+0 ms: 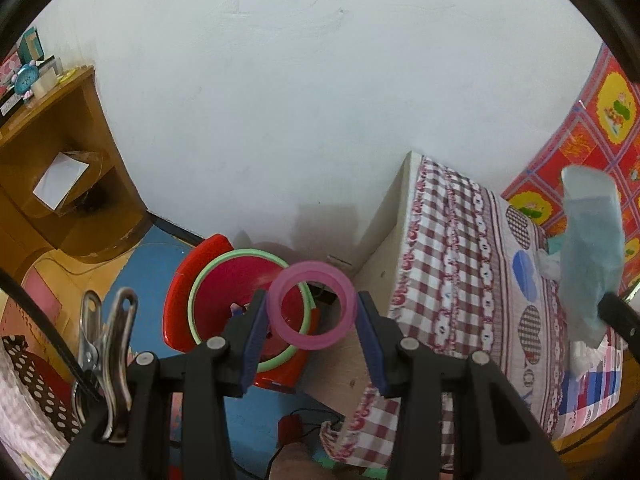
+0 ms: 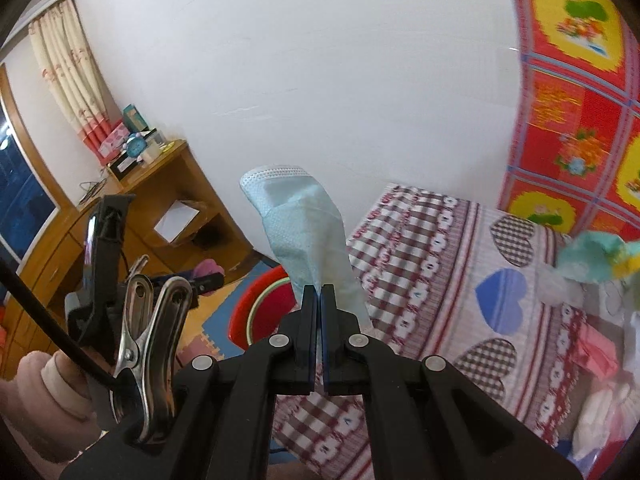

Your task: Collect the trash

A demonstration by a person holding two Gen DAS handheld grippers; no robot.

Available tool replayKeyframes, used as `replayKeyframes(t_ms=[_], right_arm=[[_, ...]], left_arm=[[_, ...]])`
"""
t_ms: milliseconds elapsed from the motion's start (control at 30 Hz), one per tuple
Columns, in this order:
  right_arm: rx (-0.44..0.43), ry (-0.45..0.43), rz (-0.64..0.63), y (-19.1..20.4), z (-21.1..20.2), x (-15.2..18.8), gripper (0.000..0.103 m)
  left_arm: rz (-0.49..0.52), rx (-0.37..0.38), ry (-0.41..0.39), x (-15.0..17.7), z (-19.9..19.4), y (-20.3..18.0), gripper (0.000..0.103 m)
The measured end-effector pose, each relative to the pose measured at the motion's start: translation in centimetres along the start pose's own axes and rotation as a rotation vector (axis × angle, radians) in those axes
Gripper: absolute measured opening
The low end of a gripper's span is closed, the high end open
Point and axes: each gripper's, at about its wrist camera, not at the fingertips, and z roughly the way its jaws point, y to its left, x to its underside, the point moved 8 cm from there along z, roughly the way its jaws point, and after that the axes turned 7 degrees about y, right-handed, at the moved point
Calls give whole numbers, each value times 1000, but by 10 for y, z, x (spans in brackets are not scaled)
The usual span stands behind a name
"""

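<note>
One translucent pink ring [image 1: 312, 306]; one soft pleated mask [image 2: 304, 232].

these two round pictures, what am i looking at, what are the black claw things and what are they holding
Each picture comes from a fisheye camera on a hand-held gripper that a person carries, looking along its two fingers. The left hand-held gripper clamps a pink ring above a red bin on the floor. The right hand-held gripper is shut on a blue face mask. Beside them is a table under a checked cloth with crumpled bits of rubbish at its far right.
</note>
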Motion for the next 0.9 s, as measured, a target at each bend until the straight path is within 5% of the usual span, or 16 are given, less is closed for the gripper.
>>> replayKeyframes(t_ms=[333, 900], right_arm=[[-93, 55, -26, 38, 59, -23, 3], [-150, 255, -38, 73, 178, -24, 3]], left_arm=[[5, -21, 7, -13, 26, 32, 45], [-31, -41, 144, 7, 156, 91, 45]])
